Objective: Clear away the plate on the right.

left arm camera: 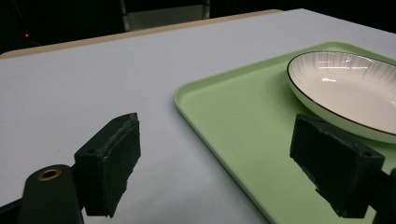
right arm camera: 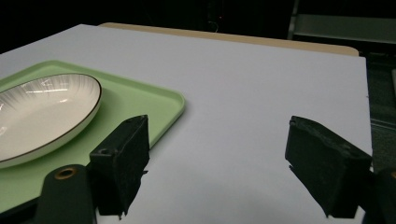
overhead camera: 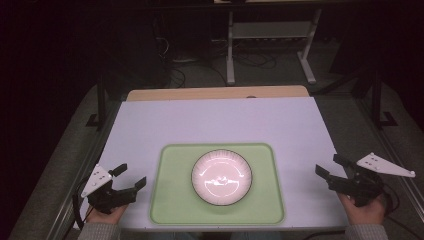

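In the high view we see a green tray [overhead camera: 165, 200] lying on the near half of a white table [overhead camera: 220, 120], and we take this tray as our landmark. A white plate [overhead camera: 222, 177] with a dark rim sits in the middle of the tray. The left gripper [overhead camera: 131, 176] hovers just off the tray's left edge, held in the person's left hand [overhead camera: 105, 215], its jaws spread with nothing between them. The right gripper [overhead camera: 330, 166] sits well off the tray's right edge, near the table's right side, held in the right hand [overhead camera: 367, 210]; its jaws are also apart and empty.

In the left gripper view we look along the spread jaws of the left gripper [left arm camera: 215, 158]. One jaw hangs over the bare table [left arm camera: 93, 79] beside the tray, the other over the tray [left arm camera: 233, 121] itself, close to the plate [left arm camera: 345, 88]. Nothing is pinched.

In the right gripper view the right gripper [right arm camera: 217, 161] has its jaws wide apart over the white table [right arm camera: 243, 84], holding nothing. The tray [right arm camera: 140, 100] lies off to the left of the jaws, its corner near one jaw, and the plate [right arm camera: 42, 112] rests on it.
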Demonstrator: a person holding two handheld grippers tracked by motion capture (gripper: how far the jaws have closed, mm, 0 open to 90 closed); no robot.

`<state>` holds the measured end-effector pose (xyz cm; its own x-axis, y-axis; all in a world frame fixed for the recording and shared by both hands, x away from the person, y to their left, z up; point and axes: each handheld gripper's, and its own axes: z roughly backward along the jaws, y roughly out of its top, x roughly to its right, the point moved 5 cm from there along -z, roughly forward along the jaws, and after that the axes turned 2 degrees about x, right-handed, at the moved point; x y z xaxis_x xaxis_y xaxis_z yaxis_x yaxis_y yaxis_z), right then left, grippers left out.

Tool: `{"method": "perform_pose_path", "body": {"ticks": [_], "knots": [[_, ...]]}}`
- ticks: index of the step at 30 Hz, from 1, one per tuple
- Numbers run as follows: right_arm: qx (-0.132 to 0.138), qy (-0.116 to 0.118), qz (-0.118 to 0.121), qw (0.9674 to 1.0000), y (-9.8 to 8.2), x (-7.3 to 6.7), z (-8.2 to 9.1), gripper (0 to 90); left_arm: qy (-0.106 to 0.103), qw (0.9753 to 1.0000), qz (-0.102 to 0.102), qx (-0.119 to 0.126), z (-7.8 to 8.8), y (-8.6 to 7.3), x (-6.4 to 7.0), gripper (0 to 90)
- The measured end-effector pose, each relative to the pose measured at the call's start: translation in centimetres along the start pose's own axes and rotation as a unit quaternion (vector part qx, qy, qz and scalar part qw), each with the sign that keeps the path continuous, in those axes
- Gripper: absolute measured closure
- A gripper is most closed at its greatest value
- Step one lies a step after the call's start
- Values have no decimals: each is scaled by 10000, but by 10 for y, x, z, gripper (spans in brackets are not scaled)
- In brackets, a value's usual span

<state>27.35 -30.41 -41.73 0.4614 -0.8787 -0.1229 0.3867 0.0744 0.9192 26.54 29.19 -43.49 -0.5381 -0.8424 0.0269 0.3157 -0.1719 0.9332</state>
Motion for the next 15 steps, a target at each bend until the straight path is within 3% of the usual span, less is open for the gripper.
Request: {"method": "perform_pose_path", "body": {"ticks": [8,15], "knots": [[-50,-107,-72,9999,-16,5,9,210,5,10000,-8,-12,0,0,0,159],[-95,-224,16,9997,-23,3,14,210,-13,10000,-16,21,2,0,0,159]]}}
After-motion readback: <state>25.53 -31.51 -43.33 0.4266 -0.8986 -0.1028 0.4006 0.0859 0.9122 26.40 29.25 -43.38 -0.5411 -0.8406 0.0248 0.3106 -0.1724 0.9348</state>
